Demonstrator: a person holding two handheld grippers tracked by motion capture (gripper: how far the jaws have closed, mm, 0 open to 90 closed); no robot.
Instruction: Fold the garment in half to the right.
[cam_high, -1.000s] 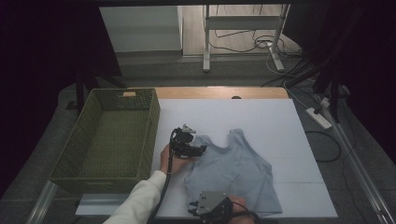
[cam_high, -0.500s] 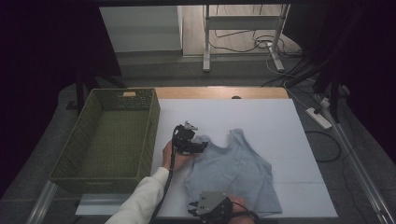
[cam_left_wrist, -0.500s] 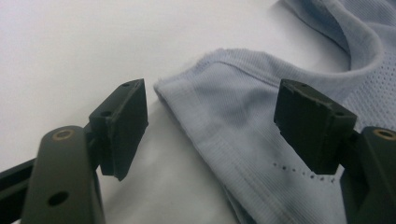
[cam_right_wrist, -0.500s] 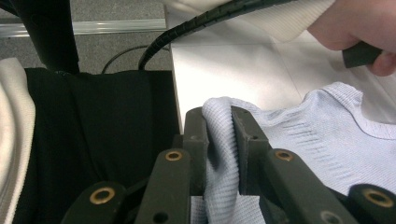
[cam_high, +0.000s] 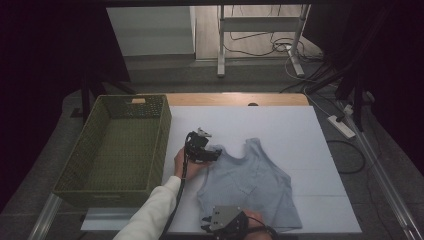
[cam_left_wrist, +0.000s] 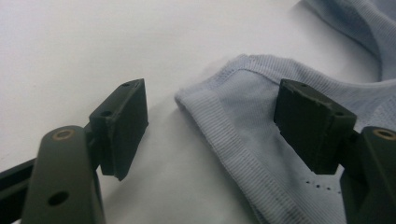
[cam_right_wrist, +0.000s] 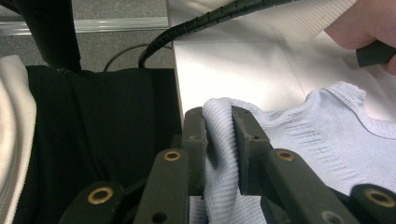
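A white table (cam_high: 300, 130) carries the work, its smooth top running from the near edge to a bare wooden strip at the far side. At its left stands a deep rectangular woven basket (cam_high: 85, 165) of olive-green wicker, empty inside, probably the place where the garment is meant to end up. To the right of it, toward the near side of the table, lies a pale blue sleeveless top (cam_high: 250, 185), spread mostly flat with its neckline and straps pointing far and its hem near. The fabric is a fine ribbed knit with a thicker ribbed band along the edges and a few tiny holes in the weave.

The right tongs (cam_right_wrist: 219, 140), at the near edge of the table, are clamped on a bunched fold of the top's hem corner, seemingly to anchor that end. The left tongs (cam_left_wrist: 210, 126), held in a white-sleeved hand at the top's far left corner, stand apart: one black pad (cam_left_wrist: 123, 123) rests over bare table and the other over the knit, so the strap's rounded end (cam_left_wrist: 219, 98) lies between them ungripped, apparently lined up for a pinch.
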